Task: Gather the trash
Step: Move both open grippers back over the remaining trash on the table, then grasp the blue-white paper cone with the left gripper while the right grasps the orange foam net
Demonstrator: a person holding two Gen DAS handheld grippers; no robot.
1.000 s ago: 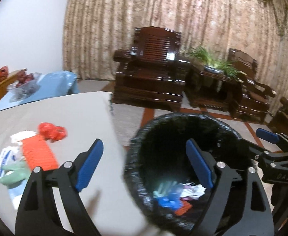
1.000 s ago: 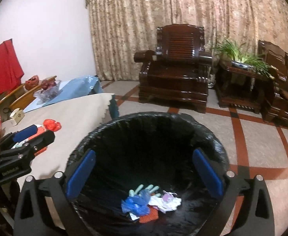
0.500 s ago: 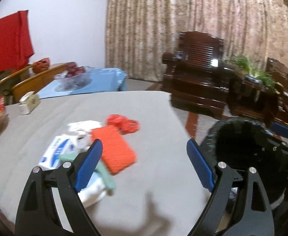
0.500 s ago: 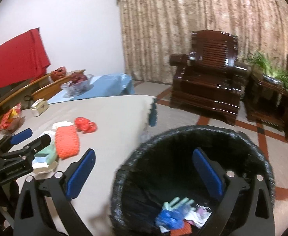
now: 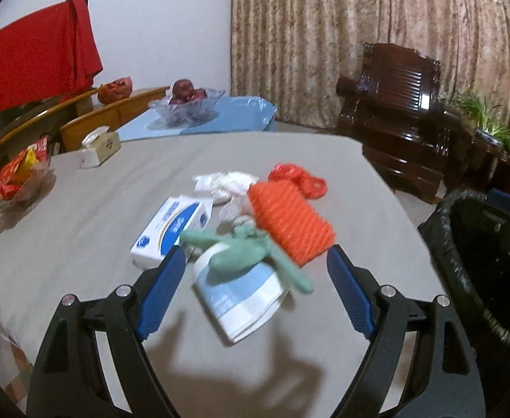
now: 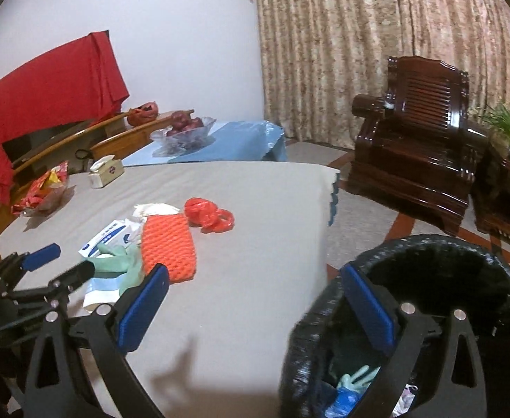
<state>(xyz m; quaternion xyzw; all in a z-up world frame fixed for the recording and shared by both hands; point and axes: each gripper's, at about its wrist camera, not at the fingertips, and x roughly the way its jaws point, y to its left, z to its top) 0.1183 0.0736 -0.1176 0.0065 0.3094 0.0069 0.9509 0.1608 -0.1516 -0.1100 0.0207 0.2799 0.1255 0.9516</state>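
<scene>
Hovering my wide, empty left gripper [image 5: 255,291] over the limp green rubber glove [image 5: 242,254], I risk snagging the orange foam mesh sleeve [image 5: 289,224] at one o'clock; my right gripper [image 6: 251,308] gapes empty too.

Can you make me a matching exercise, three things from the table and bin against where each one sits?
Things:
1. green glove
2. red plastic bag
3. blue wrapper

Places:
A. inside the black bin
B. on top of the white and blue pouch
C. just beyond the orange mesh sleeve

Pairs: 1-B, 2-C, 3-A
</scene>
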